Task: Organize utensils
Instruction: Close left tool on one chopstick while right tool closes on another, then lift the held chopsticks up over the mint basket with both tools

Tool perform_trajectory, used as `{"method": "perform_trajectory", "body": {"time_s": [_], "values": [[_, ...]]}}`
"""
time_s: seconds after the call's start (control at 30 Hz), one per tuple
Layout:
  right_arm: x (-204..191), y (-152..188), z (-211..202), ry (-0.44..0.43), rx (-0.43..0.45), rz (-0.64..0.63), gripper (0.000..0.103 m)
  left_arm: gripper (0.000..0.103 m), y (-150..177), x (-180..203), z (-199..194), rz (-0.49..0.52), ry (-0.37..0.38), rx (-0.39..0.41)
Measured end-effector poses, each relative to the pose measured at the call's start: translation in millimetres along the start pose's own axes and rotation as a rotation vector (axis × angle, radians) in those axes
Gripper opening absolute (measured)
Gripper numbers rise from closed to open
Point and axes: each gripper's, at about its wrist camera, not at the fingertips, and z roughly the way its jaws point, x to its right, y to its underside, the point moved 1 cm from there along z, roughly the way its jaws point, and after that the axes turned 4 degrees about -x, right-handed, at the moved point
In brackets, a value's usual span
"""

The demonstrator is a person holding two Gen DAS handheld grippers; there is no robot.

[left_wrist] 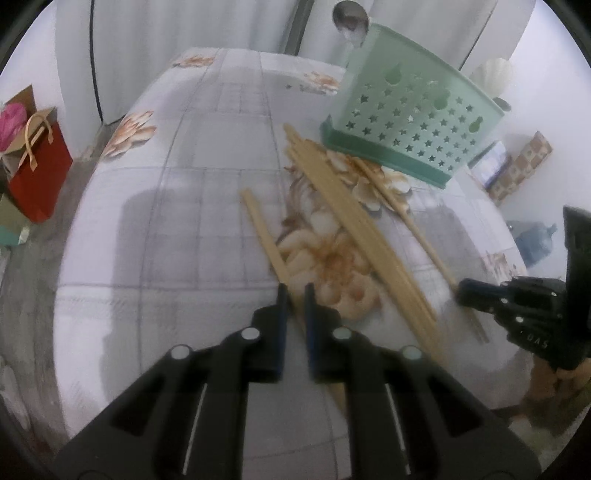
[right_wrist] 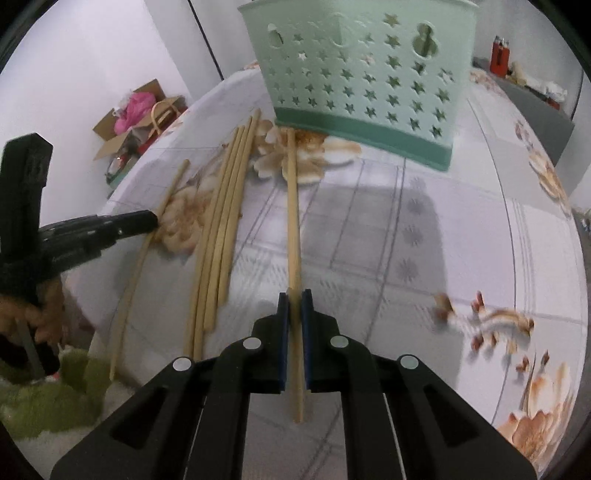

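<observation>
Right gripper clamped on a single chopstick; its near end pokes out behind the pads, its far tip lies on the counter just short of the green basket. Left gripper narrow, with a lone chopstick running between the fingers; contact unclear, its near end hidden under the gripper. Chopstick bundle lies between both grippers. Far: a spoon sticks up from the basket, its handle hidden inside.

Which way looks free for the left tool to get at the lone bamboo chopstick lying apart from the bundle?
Probably straight ahead: the left tool already straddles the lone bamboo chopstick, with nothing between; the bundled chopsticks lie apart.
</observation>
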Motion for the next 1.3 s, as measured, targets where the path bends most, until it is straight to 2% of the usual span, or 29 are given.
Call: {"method": "perform_trajectory", "body": {"time_s": [0.03,0.1,0.13,0.17,0.23,0.37,0.47,0.6,0.77,0.9,1.07,1.17,1.23,1.3], "values": [[2,1,-1,-0.011,0.005,0.005,0.008,0.008,0,-2,-1,-0.01,0.006,0.002],[5,-2,-1,-0.003,0.016,0.007,0.008,0.019,-5,-7,1,-0.036,0.001,0.006],[5,-5,0,0.002,0.019,0.005,0.008,0.02,-7,-7,2,-0.045,-0.008,0.005],[4,-11,1,-0.008,0.034,0.001,0.009,0.02,-11,-8,5,-0.052,-0.009,0.007],[2,-23,5,-0.016,0.051,-0.005,0.017,0.02,-18,-9,9,-0.06,-0.017,0.014],[-11,-49,16,-0.002,0.103,-0.053,0.017,0.019,-35,-11,20,-0.079,-0.021,0.039],[-22,-59,26,0.005,0.117,-0.094,0.017,0.007,-41,-13,23,-0.082,-0.046,0.042],[-26,-64,30,0.058,0.121,-0.104,0.015,0.006,-40,-15,22,-0.081,-0.037,0.044],[-22,-62,29,0.06,0.108,-0.098,0.014,0.007,-38,-15,21,-0.08,-0.032,0.029],[-22,-67,32,0.065,0.106,-0.1,0.014,0.015,-41,-14,22,-0.072,-0.017,0.018],[-27,-77,39,0.072,0.117,-0.118,0.015,0.019,-44,-9,24,-0.053,-0.026,0.026],[-27,-82,41,0.071,0.122,-0.109,0.013,0.017,-46,-10,26,-0.066,-0.038,0.039],[-26,-84,42,0.071,0.125,-0.1,0.007,0.006,-47,-11,27,-0.064,-0.059,0.047],[-23,-85,41,0.052,0.121,-0.069,0.007,0.006,-48,-10,28,-0.051,-0.072,0.047]]}}
